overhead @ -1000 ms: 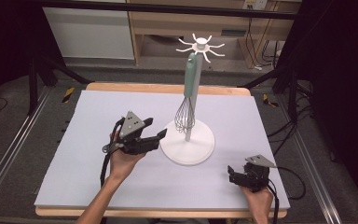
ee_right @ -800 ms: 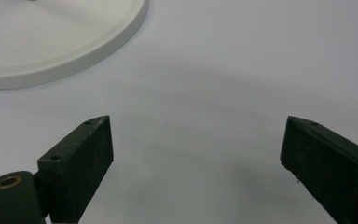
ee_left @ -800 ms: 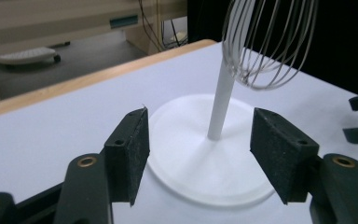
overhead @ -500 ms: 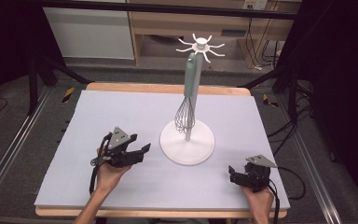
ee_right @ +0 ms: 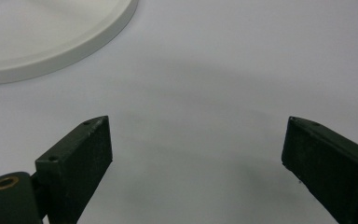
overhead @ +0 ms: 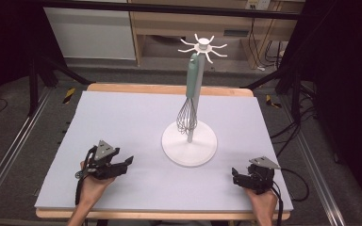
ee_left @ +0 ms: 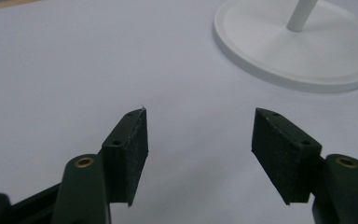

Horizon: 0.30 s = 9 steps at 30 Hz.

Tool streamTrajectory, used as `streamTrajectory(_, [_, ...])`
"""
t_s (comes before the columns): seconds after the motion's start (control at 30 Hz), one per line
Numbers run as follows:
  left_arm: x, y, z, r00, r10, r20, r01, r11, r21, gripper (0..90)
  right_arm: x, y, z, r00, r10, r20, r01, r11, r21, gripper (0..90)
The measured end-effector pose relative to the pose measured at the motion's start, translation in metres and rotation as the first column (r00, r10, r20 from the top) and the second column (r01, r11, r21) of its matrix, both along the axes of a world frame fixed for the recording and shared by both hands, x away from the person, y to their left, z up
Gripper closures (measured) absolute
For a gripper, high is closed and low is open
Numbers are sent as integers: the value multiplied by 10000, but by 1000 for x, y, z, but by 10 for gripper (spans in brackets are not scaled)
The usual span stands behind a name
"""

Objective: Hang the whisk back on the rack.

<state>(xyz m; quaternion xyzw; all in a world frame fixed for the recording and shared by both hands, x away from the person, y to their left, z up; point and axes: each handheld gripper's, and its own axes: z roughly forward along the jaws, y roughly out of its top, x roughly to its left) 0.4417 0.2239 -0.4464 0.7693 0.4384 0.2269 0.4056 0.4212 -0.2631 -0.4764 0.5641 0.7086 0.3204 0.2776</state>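
A white stand (overhead: 189,149) with a round base and a hooked top is on the pale mat, right of centre. A whisk (overhead: 192,82) with a mint-green handle hangs from one of the hooks, its wires low beside the pole. My left gripper (overhead: 124,164) rests low near the front left, open and empty, its jaws pointing right toward the base. In the left gripper view, the left gripper (ee_left: 199,140) frames bare mat, with the stand base (ee_left: 298,56) beyond. My right gripper (overhead: 236,177) sits open at the front right. In the right gripper view, the right gripper (ee_right: 196,154) holds nothing and the stand base (ee_right: 42,37) is at upper left.
The pale mat (overhead: 122,113) covers a wooden table (overhead: 169,88) whose rim shows at the back. Dark floor with cables (overhead: 306,136) and metal rails surround it. Shelving (overhead: 179,23) stands behind the table.
My left hand has drawn back from beside the stand toward the front left and sunk close to the mat. The right hand has kept still.
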Motion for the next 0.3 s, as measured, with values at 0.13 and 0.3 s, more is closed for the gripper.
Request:
streamTrajectory(0.13, [-3, 19, -9, 9984, 508, -236, -508, 9987, 9, 351, 0, 0, -1, 10000, -32, -64, 32, 10000, -6, 86])
streamTrajectory(0.3, [-4, 34, -13, 9943, 1031, -281, -1033, 9946, -44, 351, -1, 0, -1, 9999, -47, -163, 47, 10000, -9, 85])
